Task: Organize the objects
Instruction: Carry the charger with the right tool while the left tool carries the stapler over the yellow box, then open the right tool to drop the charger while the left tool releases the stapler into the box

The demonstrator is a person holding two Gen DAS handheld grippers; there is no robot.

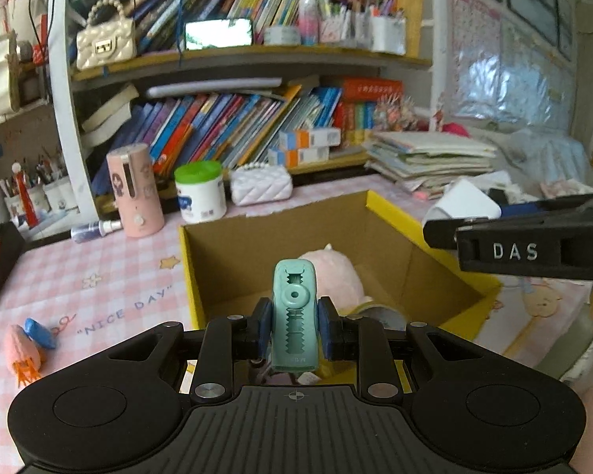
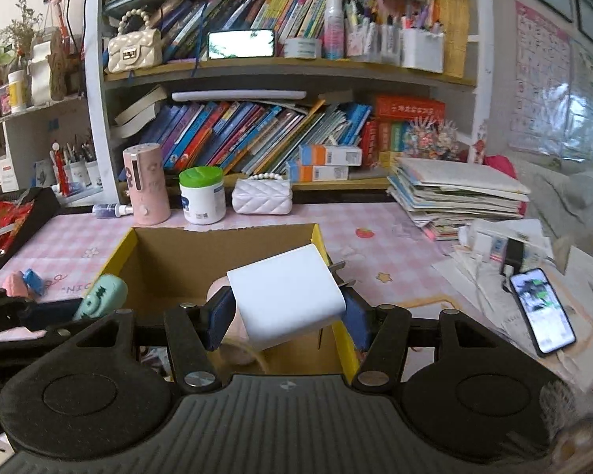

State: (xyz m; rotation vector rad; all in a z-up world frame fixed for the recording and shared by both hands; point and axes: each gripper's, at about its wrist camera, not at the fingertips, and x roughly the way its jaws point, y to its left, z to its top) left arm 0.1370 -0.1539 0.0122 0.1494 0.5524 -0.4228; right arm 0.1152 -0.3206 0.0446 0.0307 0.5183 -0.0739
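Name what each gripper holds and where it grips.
Left gripper: teal correction tape, pinched on its two flat sides, near the middle. Right gripper: white charger plug, clamped across opposite faces of its body.

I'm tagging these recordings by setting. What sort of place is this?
Probably a child's study desk at home: crammed bookshelves, pen pots, and a pink checked desk mat reading "NICE DAY".

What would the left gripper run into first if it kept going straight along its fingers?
Probably the pink plush toy lying inside the open cardboard box, directly beyond the teal correction-tape dispenser clamped in the left gripper. Depth is unclear; the box's far wall lies behind it.
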